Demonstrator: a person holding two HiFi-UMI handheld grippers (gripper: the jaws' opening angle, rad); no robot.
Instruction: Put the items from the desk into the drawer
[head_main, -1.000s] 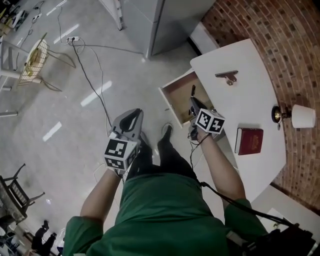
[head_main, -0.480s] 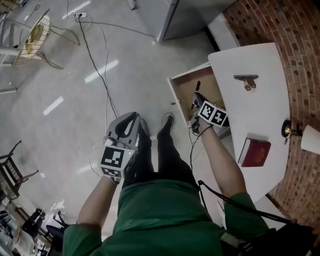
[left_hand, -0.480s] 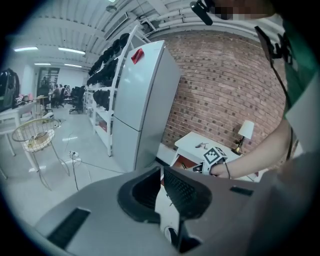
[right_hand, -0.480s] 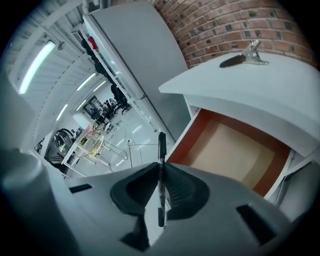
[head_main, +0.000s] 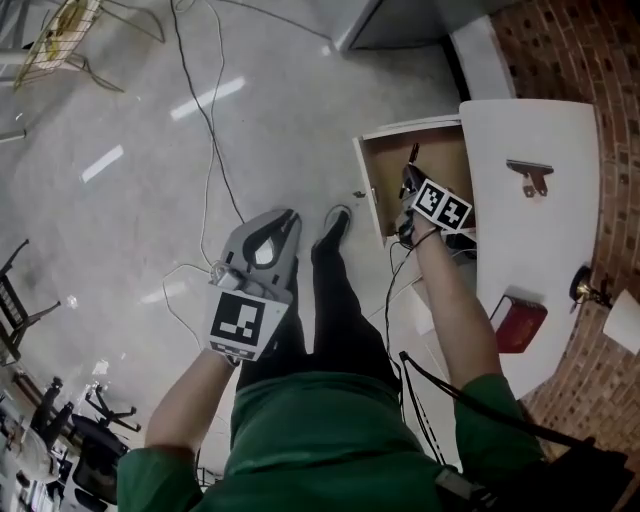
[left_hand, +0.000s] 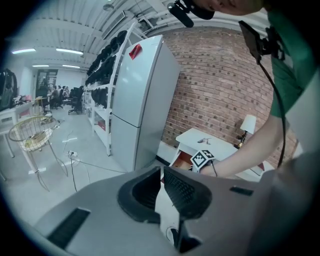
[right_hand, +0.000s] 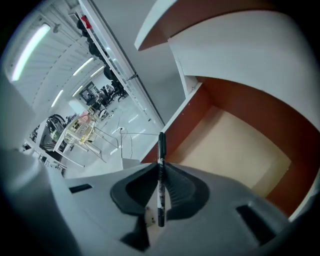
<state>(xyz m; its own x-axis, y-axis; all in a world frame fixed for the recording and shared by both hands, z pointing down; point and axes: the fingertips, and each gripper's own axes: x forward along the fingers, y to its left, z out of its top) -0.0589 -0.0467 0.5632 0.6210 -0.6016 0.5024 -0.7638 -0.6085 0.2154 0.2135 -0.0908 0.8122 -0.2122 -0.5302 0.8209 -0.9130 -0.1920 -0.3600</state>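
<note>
My right gripper (head_main: 411, 182) is shut on a black pen (head_main: 413, 158) and holds it over the open wooden drawer (head_main: 392, 163) of the white desk (head_main: 560, 240). In the right gripper view the pen (right_hand: 160, 175) stands upright between the pads, with the empty drawer floor (right_hand: 235, 150) beyond it. A metal binder clip (head_main: 530, 176) and a red book (head_main: 519, 326) lie on the desk top. My left gripper (head_main: 284, 217) hangs over the floor, left of my legs, shut on nothing (left_hand: 162, 172).
A small lamp (head_main: 612, 312) stands at the desk's right edge by the brick wall (head_main: 600, 60). Cables (head_main: 205, 120) run across the grey floor. A tall white fridge (left_hand: 142, 100) stands left of the desk. A wire chair (head_main: 50, 35) is at the far left.
My right gripper has carried the pen from the drawer's front edge to above the drawer's inside. The left gripper has stayed shut and low at my left.
</note>
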